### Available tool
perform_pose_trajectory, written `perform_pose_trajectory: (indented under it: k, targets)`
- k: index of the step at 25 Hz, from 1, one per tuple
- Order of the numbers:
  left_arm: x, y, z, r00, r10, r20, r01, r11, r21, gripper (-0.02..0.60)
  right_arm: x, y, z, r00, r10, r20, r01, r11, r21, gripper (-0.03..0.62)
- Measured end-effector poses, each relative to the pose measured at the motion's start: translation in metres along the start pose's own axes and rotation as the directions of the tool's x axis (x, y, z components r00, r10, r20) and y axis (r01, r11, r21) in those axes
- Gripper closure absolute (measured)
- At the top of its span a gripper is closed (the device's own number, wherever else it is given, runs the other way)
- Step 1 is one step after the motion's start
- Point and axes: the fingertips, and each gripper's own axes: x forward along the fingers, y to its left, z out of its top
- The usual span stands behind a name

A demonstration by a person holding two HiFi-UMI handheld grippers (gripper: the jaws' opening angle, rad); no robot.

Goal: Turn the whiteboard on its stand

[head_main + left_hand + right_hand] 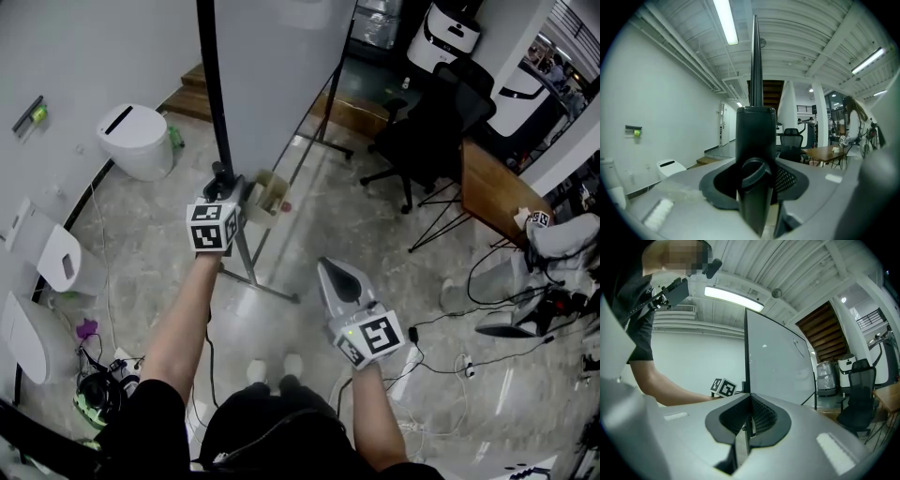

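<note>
**A:** So, nearest item first?

**B:** Right gripper [330, 270]. It is low, in front of the person, with its fingers closed together on nothing. It points toward the board but sits well apart from it, likely the spare hand, free to help once the panel moves.

**A:** Next?

**B:** Left gripper [223, 183], on an arm reached forward. Its fingers are clamped on the black edge post [756, 126] of the whiteboard [281, 66], and the post fills the gap between them. I judge a hold at the outer edge gives the most leverage for swinging the panel.

**A:** And the board itself?

**B:** It is upright on its stand [272, 291], which rests on the marbled floor [319, 216]. The panel runs away from the left gripper. In the right gripper view its face looks blank.

**A:** Beyond it?

**B:** A black office chair [427, 131] is near the board's far end, with a wooden desk [483, 192] behind. The chair may lie in the far edge's sweep, so it is worth watching.
</note>
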Motion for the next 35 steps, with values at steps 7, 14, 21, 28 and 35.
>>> perform_pose_trajectory:
  k: [7,14,21,28,35]
  targets:
    - [-0.016,-0.004,-0.004,1.0,-0.001,-0.004,0.001,1.0,0.0,0.402,-0.008,0.006,0.003,1.0,0.001,0.006,0.0,1.0,-0.006,0.585]
    - [-0.035,-0.009,-0.009,1.0,0.001,-0.006,-0.001,1.0,0.0,0.402,-0.014,0.011,0.005,1.0,0.004,0.016,-0.003,1.0,-0.006,0.585]
    - [-0.049,-0.013,-0.011,1.0,-0.005,-0.001,0.005,1.0,0.009,0.402,-0.018,0.013,0.004,1.0,0.001,0.02,-0.001,1.0,-0.005,0.585]
    - [-0.047,-0.011,-0.012,1.0,-0.006,0.01,0.006,1.0,0.025,0.397,-0.012,0.014,0.006,0.999,0.002,0.032,-0.001,1.0,-0.007,0.585]
    - [-0.047,-0.011,-0.013,1.0,-0.021,0.012,0.021,0.999,0.034,0.383,-0.008,0.014,0.006,0.999,0.001,0.039,-0.001,1.0,-0.006,0.585]
